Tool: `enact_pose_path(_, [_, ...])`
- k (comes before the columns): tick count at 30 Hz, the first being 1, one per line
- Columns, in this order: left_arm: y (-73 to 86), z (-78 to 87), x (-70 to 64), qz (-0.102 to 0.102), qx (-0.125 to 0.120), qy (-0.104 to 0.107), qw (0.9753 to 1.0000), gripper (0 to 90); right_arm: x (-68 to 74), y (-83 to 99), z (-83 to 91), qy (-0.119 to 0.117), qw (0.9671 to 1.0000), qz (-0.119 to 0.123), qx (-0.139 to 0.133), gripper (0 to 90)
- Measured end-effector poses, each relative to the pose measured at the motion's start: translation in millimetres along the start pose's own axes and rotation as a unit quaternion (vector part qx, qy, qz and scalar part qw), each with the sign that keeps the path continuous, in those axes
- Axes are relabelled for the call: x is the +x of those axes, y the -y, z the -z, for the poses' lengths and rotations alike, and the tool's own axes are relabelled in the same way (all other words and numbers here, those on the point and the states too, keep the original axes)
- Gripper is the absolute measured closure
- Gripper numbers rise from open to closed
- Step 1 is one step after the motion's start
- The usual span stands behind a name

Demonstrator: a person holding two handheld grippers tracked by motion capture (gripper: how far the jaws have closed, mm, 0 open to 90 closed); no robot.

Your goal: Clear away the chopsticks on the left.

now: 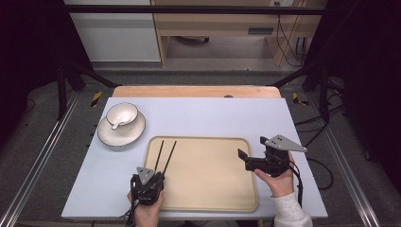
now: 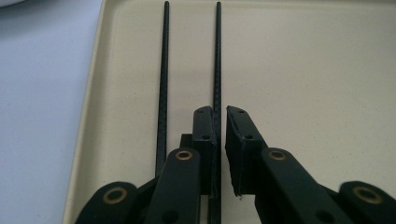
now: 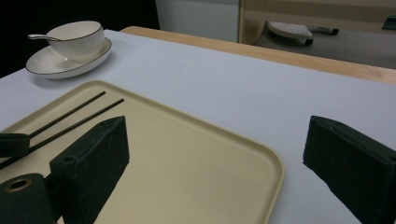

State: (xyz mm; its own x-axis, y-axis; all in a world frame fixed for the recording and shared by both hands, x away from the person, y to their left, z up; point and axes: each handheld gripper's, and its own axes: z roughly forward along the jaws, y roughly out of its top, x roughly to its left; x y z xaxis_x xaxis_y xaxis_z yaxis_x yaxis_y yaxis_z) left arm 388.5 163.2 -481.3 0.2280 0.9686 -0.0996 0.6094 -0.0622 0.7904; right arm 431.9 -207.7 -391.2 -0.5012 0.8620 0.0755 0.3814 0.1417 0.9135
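Observation:
Two black chopsticks (image 1: 163, 153) lie side by side on the left part of a beige tray (image 1: 208, 189). My left gripper (image 1: 160, 175) rests low at their near ends. In the left gripper view its jaws (image 2: 221, 112) stand a narrow gap apart around the right chopstick (image 2: 217, 56), which lies against the left jaw's inner face. The left chopstick (image 2: 164, 70) runs beside and under that gripper. My right gripper (image 1: 253, 147) is held over the tray's right edge, wide open (image 3: 217, 130), with nothing between its jaws.
A white bowl (image 1: 122, 115) with a spoon (image 3: 39, 36) in it sits on a white saucer (image 1: 121, 135) at the table's far left. The tray's middle (image 3: 187, 158) is bare. A wooden strip (image 1: 196, 91) runs along the table's far edge.

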Motion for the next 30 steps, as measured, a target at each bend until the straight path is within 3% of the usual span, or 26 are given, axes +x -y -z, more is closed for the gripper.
enact_pose_path(6, [-10.1,10.8,4.9,-0.007,-0.023,0.028,0.9993,73.9,-1.5,-0.5,1.9,0.002,1.0,-0.004,-0.003,7.0])
enact_pose_path(9, [-19.1,17.4,8.4,-0.016,-0.048,0.05,0.9975,67.0,-2.9,-0.2,2.5,0.002,1.0,-0.004,-0.006,6.8])
enact_pose_path(15, [-40.7,30.8,14.7,-0.068,-0.071,0.078,0.9921,55.0,-3.7,-0.6,3.9,0.001,1.0,-0.004,-0.008,6.6])
enact_pose_path(19, [-54.3,37.0,22.1,-0.093,-0.07,0.105,0.9876,49.0,-4.8,-1.2,6.0,0.002,0.9999,-0.004,-0.013,6.5])
enact_pose_path(25, [-64.1,49.7,39.2,-0.131,-0.066,0.099,0.9842,39.3,-8.4,-1.3,9.1,0.003,0.9998,-0.009,-0.016,6.5])
enact_pose_path(30, [-60.2,53.8,60.2,-0.121,-0.074,0.112,0.9836,31.9,-9.3,-0.6,9.1,0.004,0.9998,-0.009,-0.017,6.2])
